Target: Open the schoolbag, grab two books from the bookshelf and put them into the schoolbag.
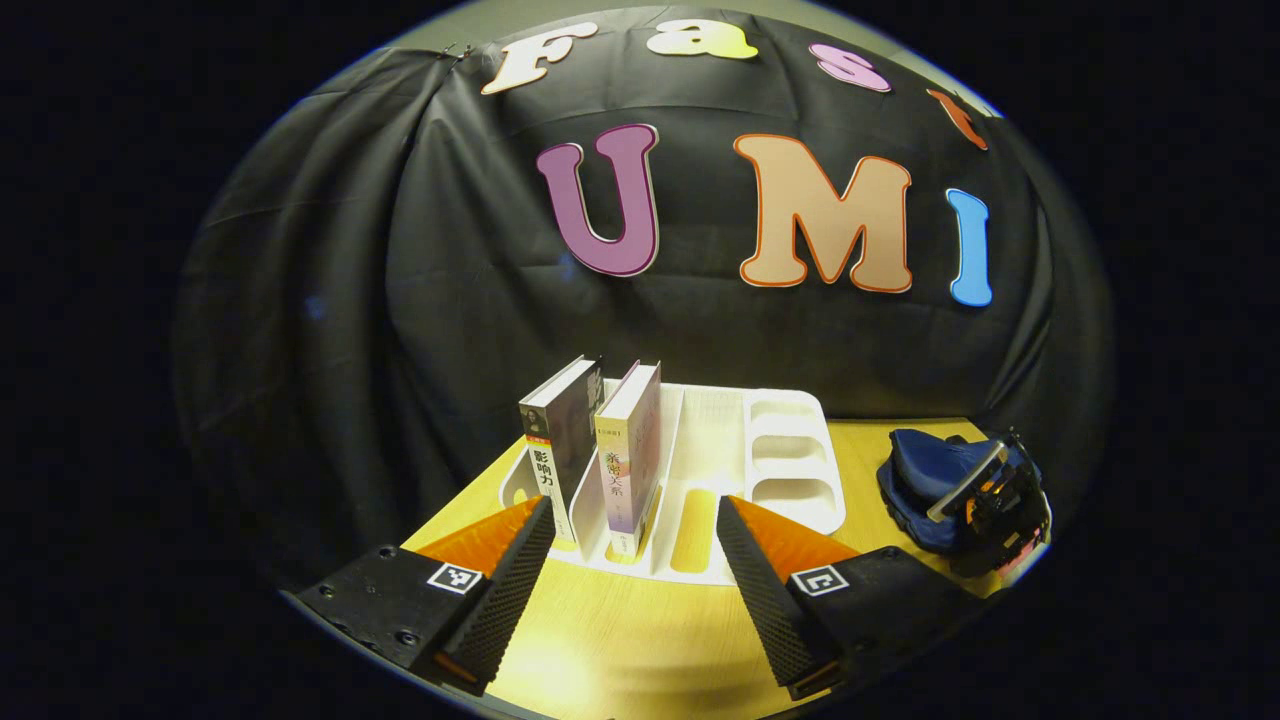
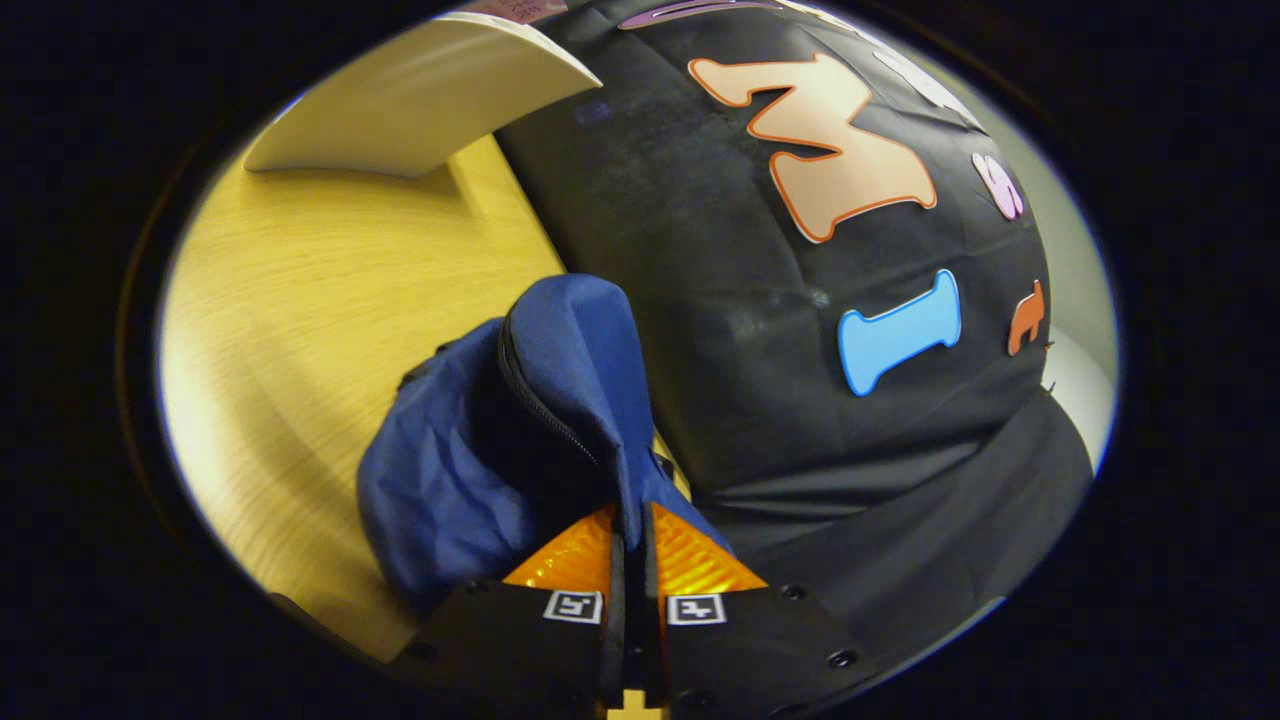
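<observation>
Pinching the schoolbag (image 2: 470,480) flap: right gripper (image 2: 632,530), far right of table | both books (image 1: 600,450) standing in bookshelf (image 1: 790,450), none packed | left gripper (image 1: 635,545) spread wide, empty, facing them

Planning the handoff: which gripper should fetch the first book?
Left. The left gripper is open, facing the two books in the bookshelf; the right gripper is shut on the schoolbag.
</observation>
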{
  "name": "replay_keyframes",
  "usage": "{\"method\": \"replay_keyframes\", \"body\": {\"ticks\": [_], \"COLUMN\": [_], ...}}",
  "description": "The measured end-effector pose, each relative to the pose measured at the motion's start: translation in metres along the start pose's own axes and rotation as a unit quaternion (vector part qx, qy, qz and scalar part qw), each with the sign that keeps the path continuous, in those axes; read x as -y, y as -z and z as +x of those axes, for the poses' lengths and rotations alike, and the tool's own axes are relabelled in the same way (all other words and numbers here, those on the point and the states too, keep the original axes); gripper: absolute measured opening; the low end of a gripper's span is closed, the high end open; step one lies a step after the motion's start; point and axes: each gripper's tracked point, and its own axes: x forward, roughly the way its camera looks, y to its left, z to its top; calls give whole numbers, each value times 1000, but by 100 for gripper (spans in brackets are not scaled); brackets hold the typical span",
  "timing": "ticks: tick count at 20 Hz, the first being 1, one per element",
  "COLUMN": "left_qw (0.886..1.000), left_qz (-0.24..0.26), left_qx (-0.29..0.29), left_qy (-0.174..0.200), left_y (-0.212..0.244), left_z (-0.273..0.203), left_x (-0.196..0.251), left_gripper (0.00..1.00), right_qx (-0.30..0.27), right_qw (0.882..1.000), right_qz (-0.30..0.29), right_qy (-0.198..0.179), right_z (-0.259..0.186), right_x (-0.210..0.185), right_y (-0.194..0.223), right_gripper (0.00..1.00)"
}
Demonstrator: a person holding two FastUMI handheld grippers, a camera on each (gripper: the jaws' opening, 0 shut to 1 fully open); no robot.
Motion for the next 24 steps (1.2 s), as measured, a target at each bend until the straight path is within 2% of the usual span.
{"method": "replay_keyframes", "body": {"ticks": [1,2,3,5,6,9,15,24], "left_qw": [1000,1000,1000,1000,1000,1000,1000,999], "left_qz": [-1,-2,-3,-6,-8,-17,-19,-6], "left_qx": [-1,-2,-3,-6,-8,-8,-11,-43], "left_qy": [0,-1,-1,-4,-6,-13,-21,20], "left_y": [1,2,2,4,4,1,-7,-34], "left_z": [1,1,2,5,7,13,28,68], "left_x": [0,0,-1,-3,-4,-9,-22,-19], "left_gripper": [96,96,96,96,96,96,96,95], "right_qx": [-2,0,0,1,3,4,-1,-21], "right_qw": [1000,1000,1000,1000,1000,999,998,992], "right_qz": [1,0,3,14,16,26,56,109], "right_qy": [-4,0,1,3,9,25,42,59], "right_z": [-1,-3,-3,-5,-5,-8,-20,-43], "right_x": [-2,2,4,13,18,39,77,123], "right_y": [-2,1,-1,-2,-3,-3,-2,1], "right_gripper": [9,14,2,6,2,5,4,4]}}
